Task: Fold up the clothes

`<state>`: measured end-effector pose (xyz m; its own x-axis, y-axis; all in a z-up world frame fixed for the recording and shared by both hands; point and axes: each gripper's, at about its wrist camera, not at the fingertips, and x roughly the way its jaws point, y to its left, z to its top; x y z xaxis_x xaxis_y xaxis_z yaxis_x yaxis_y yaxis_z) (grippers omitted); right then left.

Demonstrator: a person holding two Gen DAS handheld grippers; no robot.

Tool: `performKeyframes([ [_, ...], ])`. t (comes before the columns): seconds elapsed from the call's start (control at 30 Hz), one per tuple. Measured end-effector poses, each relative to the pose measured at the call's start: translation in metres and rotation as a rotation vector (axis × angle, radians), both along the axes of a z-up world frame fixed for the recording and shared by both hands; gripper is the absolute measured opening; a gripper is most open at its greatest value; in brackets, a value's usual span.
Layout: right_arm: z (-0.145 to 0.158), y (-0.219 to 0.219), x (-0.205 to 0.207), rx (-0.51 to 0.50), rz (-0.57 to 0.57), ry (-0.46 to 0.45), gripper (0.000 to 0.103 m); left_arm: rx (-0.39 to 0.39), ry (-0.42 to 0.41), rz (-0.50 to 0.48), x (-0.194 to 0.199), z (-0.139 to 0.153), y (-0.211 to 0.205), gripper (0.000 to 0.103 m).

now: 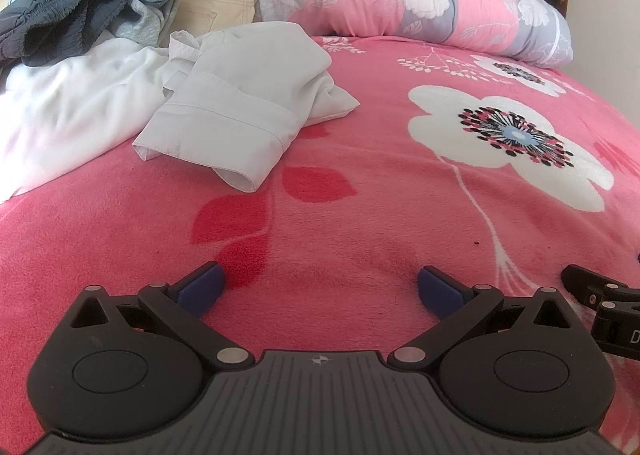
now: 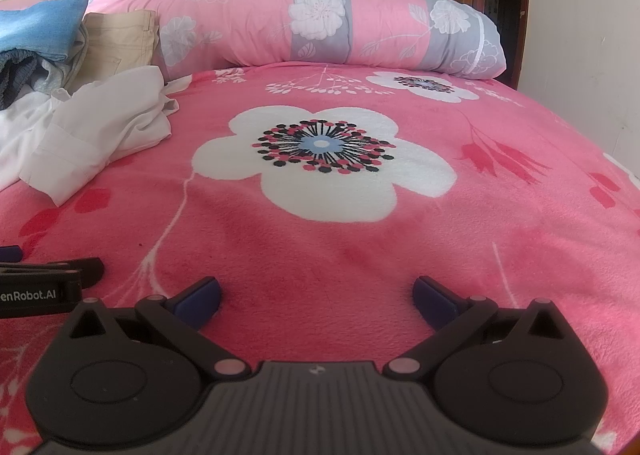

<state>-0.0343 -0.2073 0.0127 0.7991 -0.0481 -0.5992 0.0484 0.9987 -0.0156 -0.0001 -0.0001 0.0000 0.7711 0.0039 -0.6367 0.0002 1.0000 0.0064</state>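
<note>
Lying unfolded, white shirt (image 1: 236,103), pink blanket (image 1: 360,215)

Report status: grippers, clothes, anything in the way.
Left gripper and right gripper open, empty, above the blanket. Crumpled white shirt unfolded, ahead left. Path clear.

Bare pink blanket (image 2: 360,263) ahead; clothes heap (image 1: 80,55) far left.
</note>
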Motion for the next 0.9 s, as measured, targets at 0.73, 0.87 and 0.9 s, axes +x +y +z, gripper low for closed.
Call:
performKeyframes([
  [0.73,0.0000,0.0005,0.0020,0.003,0.001,0.005,0.103,0.010,0.001,-0.002,-0.0001,0.0006,-0.0010,0.103],
  [0.87,-0.0001,0.0017,0.0013,-0.006,0.002,0.013,0.103,0.024,-0.001,-0.002,-0.0007,0.0012,-0.0029,0.103],
  [0.9,-0.0001,0.0019,0.0014,-0.008,0.002,0.014,0.103,0.027,-0.001,-0.002,-0.0009,0.0013,-0.0036,0.103],
])
